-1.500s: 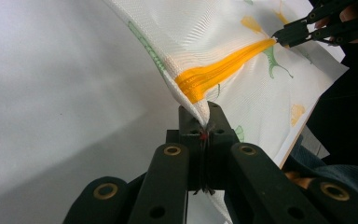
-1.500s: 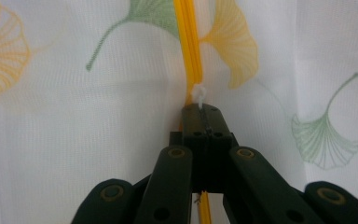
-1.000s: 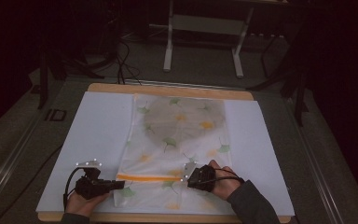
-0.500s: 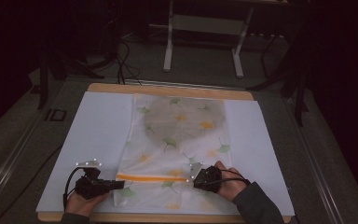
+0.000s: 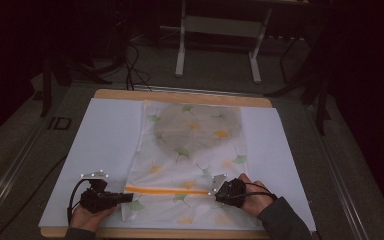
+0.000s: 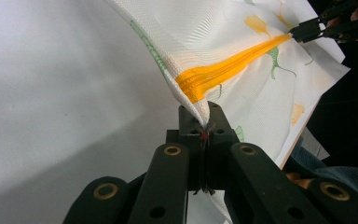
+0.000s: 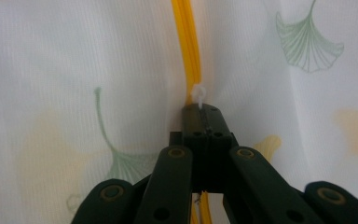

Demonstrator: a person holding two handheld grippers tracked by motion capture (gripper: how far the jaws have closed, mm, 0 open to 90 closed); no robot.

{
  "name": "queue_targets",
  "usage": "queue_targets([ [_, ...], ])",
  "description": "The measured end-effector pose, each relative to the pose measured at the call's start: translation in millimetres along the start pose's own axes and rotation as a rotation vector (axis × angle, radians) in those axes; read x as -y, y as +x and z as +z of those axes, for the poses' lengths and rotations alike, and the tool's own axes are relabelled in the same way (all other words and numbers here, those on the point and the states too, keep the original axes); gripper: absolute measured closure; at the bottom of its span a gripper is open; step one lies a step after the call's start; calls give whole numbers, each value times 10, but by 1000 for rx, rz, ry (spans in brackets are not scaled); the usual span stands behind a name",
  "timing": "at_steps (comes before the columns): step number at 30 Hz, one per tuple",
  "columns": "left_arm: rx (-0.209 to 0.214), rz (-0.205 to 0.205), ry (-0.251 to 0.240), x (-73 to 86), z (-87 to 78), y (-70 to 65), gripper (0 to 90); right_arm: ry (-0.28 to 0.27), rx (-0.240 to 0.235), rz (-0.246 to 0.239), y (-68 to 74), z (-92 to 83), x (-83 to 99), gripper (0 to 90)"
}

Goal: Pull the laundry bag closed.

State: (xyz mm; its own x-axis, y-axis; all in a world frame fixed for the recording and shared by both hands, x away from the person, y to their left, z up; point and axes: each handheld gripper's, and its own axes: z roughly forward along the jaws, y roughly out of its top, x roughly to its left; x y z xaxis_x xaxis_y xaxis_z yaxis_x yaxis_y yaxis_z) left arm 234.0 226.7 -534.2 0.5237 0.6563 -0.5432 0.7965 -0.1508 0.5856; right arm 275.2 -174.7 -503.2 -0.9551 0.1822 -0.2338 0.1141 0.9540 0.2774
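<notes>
A white mesh bag [image 5: 195,145] printed with green and yellow leaves lies flat on the white sheet [image 5: 105,145]. An orange zipper [image 5: 167,190] runs across its near end. My left gripper [image 5: 127,197] is shut on the bag's corner at the zipper's left end [image 6: 204,122], lifting that edge a little. My right gripper [image 5: 216,191] is shut on the white zipper pull [image 7: 198,95] at the zipper's right part, its tips [image 7: 204,112] over the orange band [image 7: 189,46]. In the left gripper view the right gripper [image 6: 307,31] shows at the far end of the zipper [image 6: 223,70].
The white sheet covers a wooden table [image 5: 180,95] whose front edge [image 5: 180,233] runs just below both hands. Behind the table, a metal stand [image 5: 217,45] and cables [image 5: 130,65] sit on the dark floor.
My right gripper has moved a short way to the right along the orange zipper, and the hand has turned slightly. The left gripper has held still on the bag's corner.
</notes>
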Motion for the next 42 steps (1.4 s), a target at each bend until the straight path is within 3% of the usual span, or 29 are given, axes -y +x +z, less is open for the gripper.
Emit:
queue_targets([
  [21,-1,-2,0,0,4,7,886,36,20,26,-66,-130,288,900],
  [32,-2,-8,-4,3,-7,11,886,85,38,-3,-88,-190,348,900],
  [42,3,-8,0,4,1,9,886,96,44,28,-97,-249,524,900],
])
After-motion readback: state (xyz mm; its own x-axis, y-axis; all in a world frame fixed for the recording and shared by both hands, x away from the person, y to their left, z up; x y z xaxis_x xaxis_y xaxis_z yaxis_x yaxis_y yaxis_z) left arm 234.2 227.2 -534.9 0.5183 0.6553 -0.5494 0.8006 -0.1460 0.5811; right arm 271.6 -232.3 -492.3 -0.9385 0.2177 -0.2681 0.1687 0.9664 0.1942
